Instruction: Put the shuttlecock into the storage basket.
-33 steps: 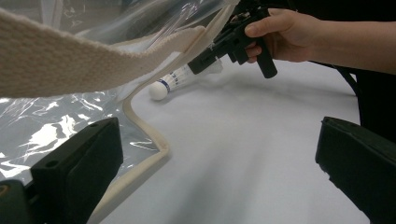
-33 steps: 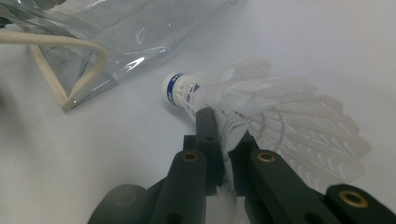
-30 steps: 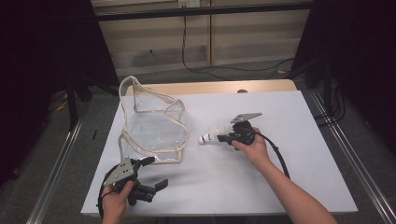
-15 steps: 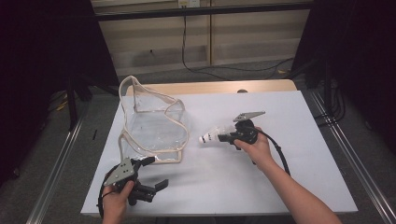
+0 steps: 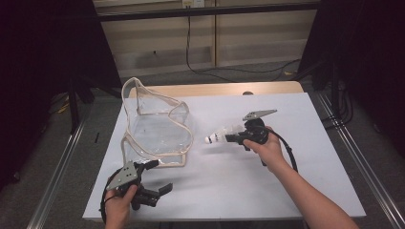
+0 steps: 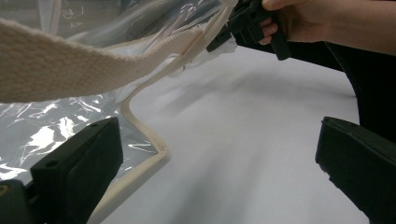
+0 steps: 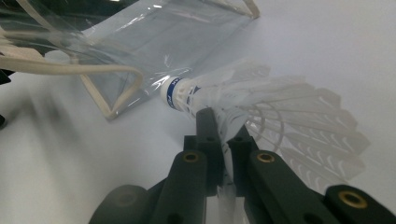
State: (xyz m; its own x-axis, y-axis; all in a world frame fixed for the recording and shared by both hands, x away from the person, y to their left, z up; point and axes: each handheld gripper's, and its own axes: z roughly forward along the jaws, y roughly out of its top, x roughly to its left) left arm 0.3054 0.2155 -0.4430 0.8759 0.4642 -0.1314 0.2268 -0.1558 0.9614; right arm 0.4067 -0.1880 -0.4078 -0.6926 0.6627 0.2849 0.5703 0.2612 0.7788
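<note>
A white feathered shuttlecock (image 5: 220, 135) hangs just above the white table (image 5: 286, 181), its cork end toward the bag. My right gripper (image 5: 230, 138) is shut on its feathers; in the right gripper view the jaws (image 7: 224, 133) pinch the feather skirt of the shuttlecock (image 7: 243, 93). A clear plastic bag (image 5: 157, 129) with cream trim stands open at the table's left, a short way from the cork. My left gripper (image 5: 161, 175) rests open near the front left corner, just before the bag's base. In the left gripper view its jaws (image 6: 217, 158) stand wide apart, with the bag's trim (image 6: 144, 135) by the left one.
A wooden strip (image 5: 215, 89) runs along the table's far edge. Metal rails (image 5: 62, 162) flank the table on both sides. The bag's cream strap (image 6: 70, 70) hangs close before the left gripper's camera. The right hand (image 6: 303, 18) shows beyond the bag.
My right gripper has risen slightly with the shuttlecock in it. The left gripper and the bag have stayed put.
</note>
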